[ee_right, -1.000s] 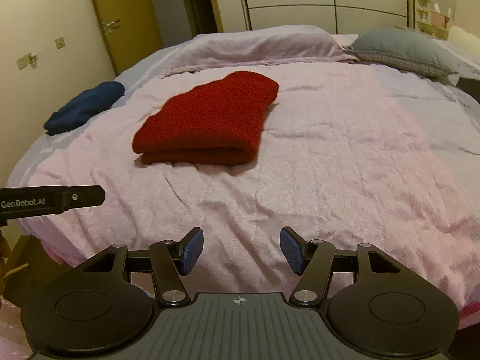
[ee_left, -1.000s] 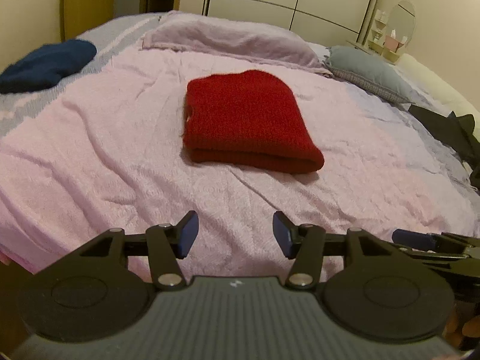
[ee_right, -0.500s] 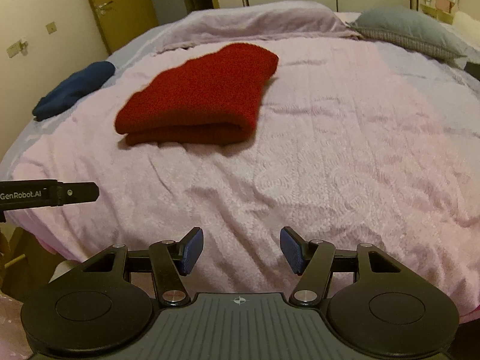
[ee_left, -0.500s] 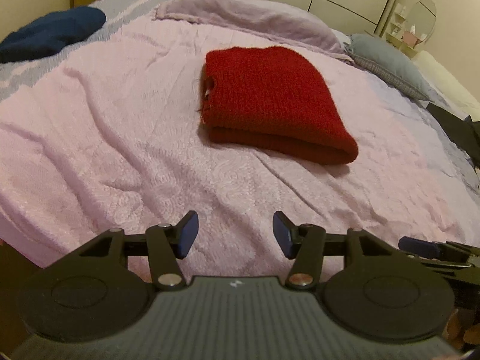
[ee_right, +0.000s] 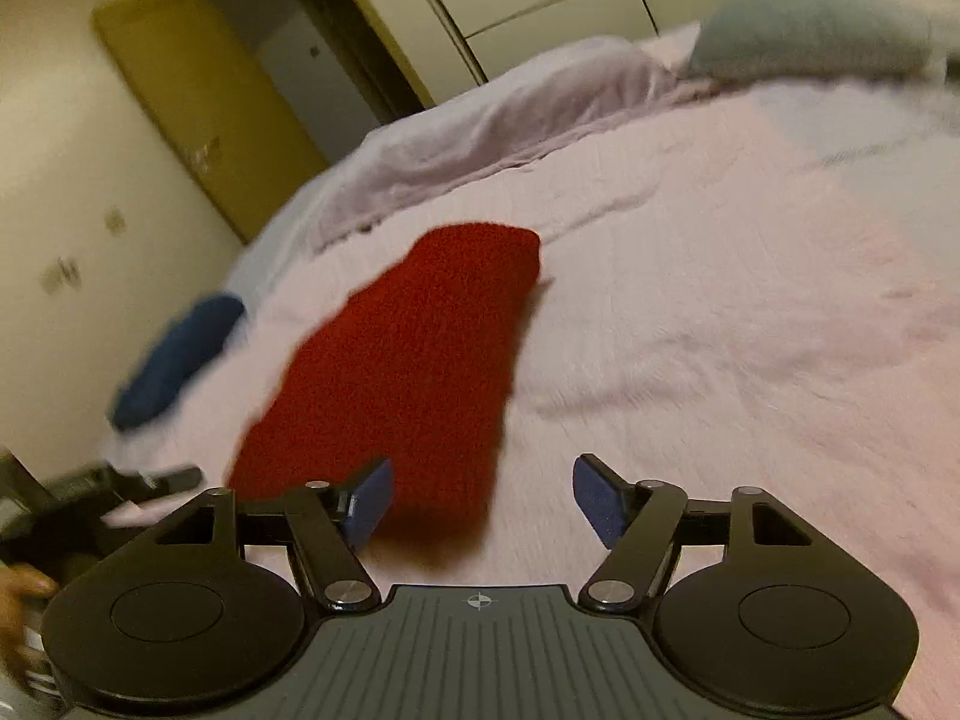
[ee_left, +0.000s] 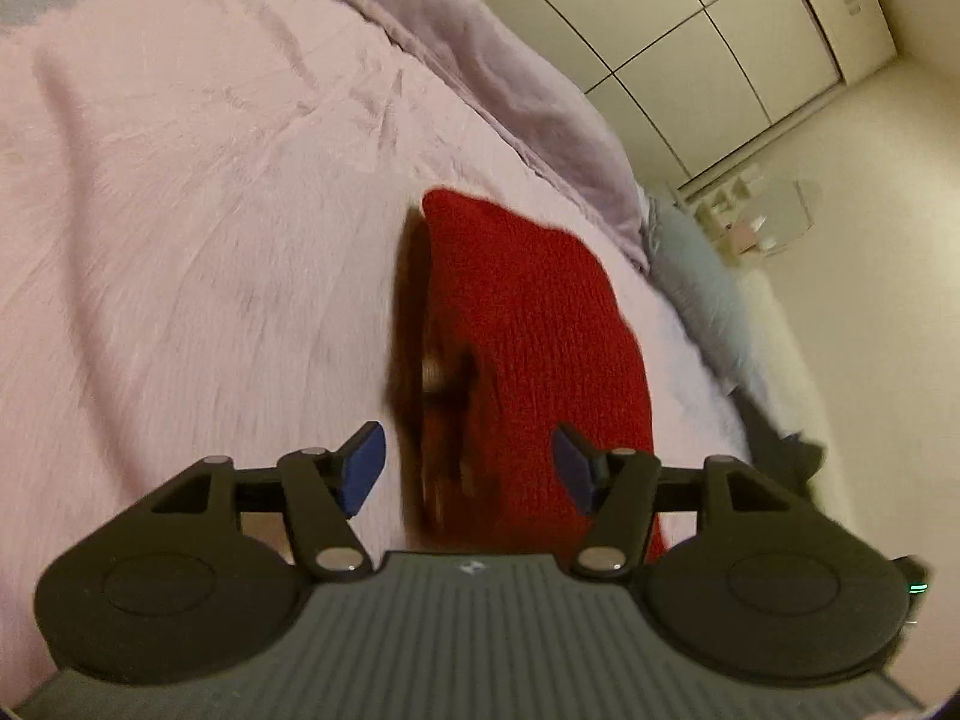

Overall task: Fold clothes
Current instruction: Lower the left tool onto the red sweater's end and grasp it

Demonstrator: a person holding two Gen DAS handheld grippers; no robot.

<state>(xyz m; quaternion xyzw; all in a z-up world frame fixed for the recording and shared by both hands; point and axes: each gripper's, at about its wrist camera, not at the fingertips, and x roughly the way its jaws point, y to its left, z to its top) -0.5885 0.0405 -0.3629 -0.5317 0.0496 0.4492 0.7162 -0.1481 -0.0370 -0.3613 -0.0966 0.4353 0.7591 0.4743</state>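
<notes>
A folded red knit sweater [ee_left: 540, 324] lies on the pink bedspread [ee_left: 180, 240]. In the left wrist view its near end fills the space ahead of my left gripper [ee_left: 468, 468], whose jaws are opening; the blue pads stand apart from the knit and nothing is pinched. The right wrist view shows the same red sweater [ee_right: 414, 360] ahead and left of my right gripper [ee_right: 480, 498]. That gripper's jaws are opening too, its left pad over the sweater's near corner, with only bedspread [ee_right: 720, 330] between them. Both views are tilted and blurred.
A lilac pillow [ee_right: 498, 120] and a grey-blue pillow [ee_right: 810, 30] lie at the head of the bed. A folded dark blue garment [ee_right: 174, 360] sits at the bed's left edge. The other gripper's body [ee_right: 78, 498] and a hand [ee_right: 18, 594] show at lower left. Wardrobe doors [ee_left: 720, 48] stand behind.
Both grippers have moved in close to the red sweater, rolled so the views tilt, and their jaws stand wider than before. The sweater lies as it did.
</notes>
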